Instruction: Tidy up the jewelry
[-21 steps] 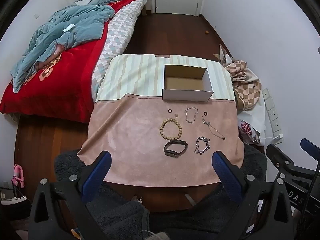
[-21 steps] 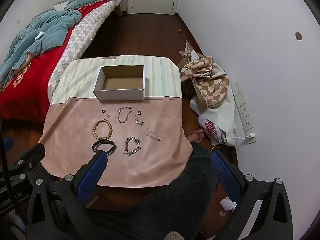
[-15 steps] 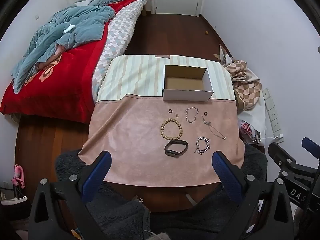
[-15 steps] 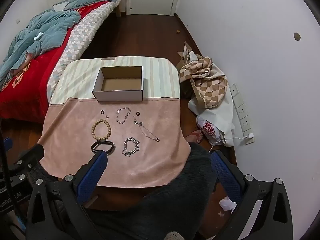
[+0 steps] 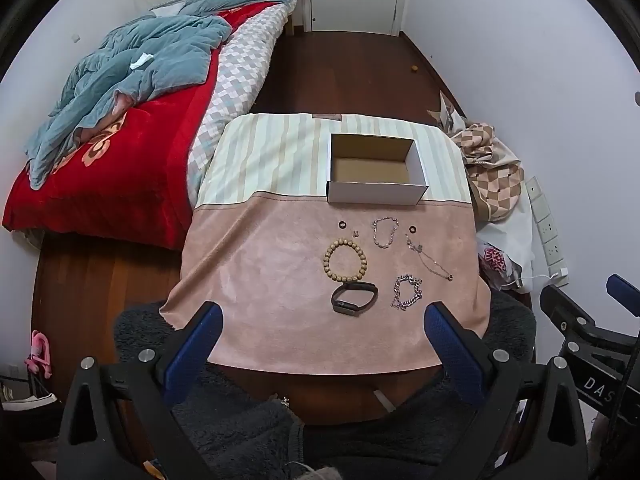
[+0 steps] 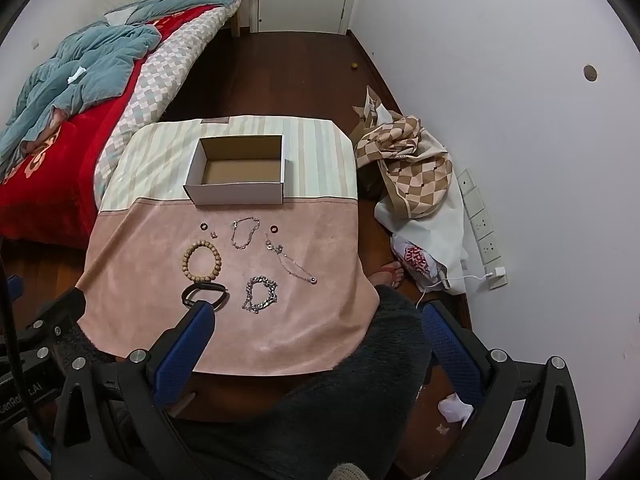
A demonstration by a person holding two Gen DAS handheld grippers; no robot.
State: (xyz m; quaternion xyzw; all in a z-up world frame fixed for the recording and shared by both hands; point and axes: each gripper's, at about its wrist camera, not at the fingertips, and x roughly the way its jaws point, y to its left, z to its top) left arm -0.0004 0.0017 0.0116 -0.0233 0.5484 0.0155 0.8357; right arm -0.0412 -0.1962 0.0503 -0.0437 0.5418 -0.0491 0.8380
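An empty white cardboard box (image 5: 416, 168) (image 6: 240, 194) stands on the cloth-covered table (image 5: 260, 280) (image 6: 140, 264). In front of it lie a wooden bead bracelet (image 5: 345, 260) (image 6: 202, 261), a black band (image 5: 354, 297) (image 6: 202, 294), a thick silver chain bracelet (image 5: 407, 293) (image 6: 261, 293), a thin silver chain (image 5: 385, 231) (image 6: 245, 232), a thin necklace (image 5: 428, 258) (image 6: 292, 260), two small dark rings (image 5: 342, 224) (image 5: 412, 229) and a tiny earring (image 5: 355, 233). My left gripper (image 5: 320, 340) and right gripper (image 6: 316, 340) are both open and empty, high above the table's near edge.
A bed with a red blanket (image 5: 100, 168) and a blue quilt (image 5: 132, 80) is at the left. Checkered bags (image 6: 412, 168) and wall sockets (image 6: 480, 220) are at the right. A dark fluffy rug (image 5: 240, 420) lies under the table's near side.
Both views have shifted only slightly; the table and jewelry sit a little differently in frame. Both grippers stay open and nothing on the table has moved.
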